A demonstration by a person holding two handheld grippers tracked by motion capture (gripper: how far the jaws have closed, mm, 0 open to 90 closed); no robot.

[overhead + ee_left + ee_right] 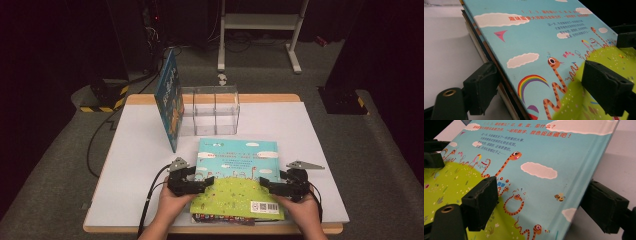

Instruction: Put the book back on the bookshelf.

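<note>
Glossy flat picture book [239, 175] tops stacked books [220, 218].

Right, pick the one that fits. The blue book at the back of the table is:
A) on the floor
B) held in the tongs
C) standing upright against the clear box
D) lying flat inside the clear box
C: the blue book stands on edge against the left side of the clear box.

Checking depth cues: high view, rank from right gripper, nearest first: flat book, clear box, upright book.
1. Flat book, at the right gripper, under its jaws.
2. Clear box, behind the book, mid-table.
3. Upright book, far left, beside the box.
</note>
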